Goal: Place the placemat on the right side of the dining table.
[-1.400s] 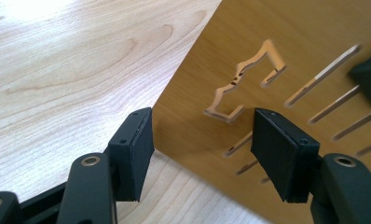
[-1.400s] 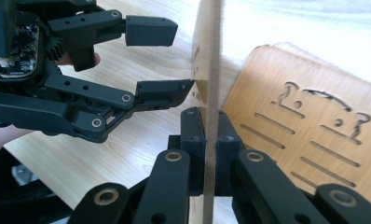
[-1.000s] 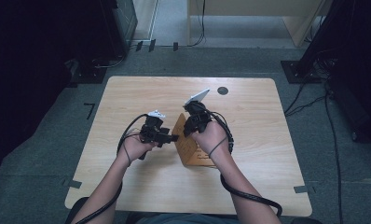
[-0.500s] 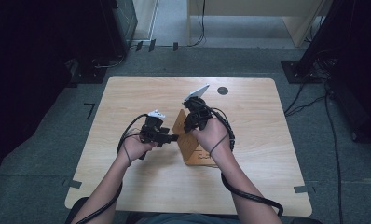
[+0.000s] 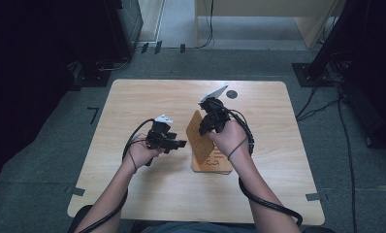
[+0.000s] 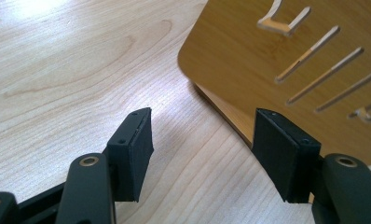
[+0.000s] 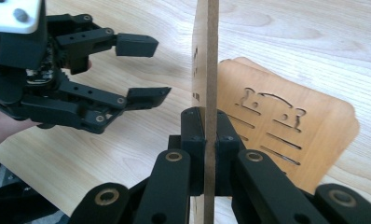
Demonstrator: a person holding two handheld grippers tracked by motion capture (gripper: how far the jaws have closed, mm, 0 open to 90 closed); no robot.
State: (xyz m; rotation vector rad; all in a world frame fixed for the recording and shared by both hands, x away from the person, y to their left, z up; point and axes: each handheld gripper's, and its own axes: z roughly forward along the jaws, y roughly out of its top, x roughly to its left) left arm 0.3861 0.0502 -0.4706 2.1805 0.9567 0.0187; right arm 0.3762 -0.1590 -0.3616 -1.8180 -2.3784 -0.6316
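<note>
Right hand-held gripper (image 5: 204, 127): raised over the middle of the table (image 5: 147, 97), wrist bent, forearm entering from the lower edge of the high view. Its jaws are clamped on the edge of a thin wooden panel (image 7: 206, 56), which stands upright on edge in the right gripper view. The panel carries cut slots.

A second slotted wooden panel (image 5: 213, 160) lies flat on the table directly below and just beside the held one; the right gripper view shows it behind the upright panel.

Left hand-held gripper (image 5: 179, 143): held level above the table to the left of the panels, forearm angled in from the lower left, jaws pointing right toward the panels. The jaws stand apart with nothing between them; in the left gripper view the held panel sits just ahead of the right pad (image 6: 284, 151), apart from it.

A small dark round mark (image 5: 232, 94) sits near the table's far edge.
</note>
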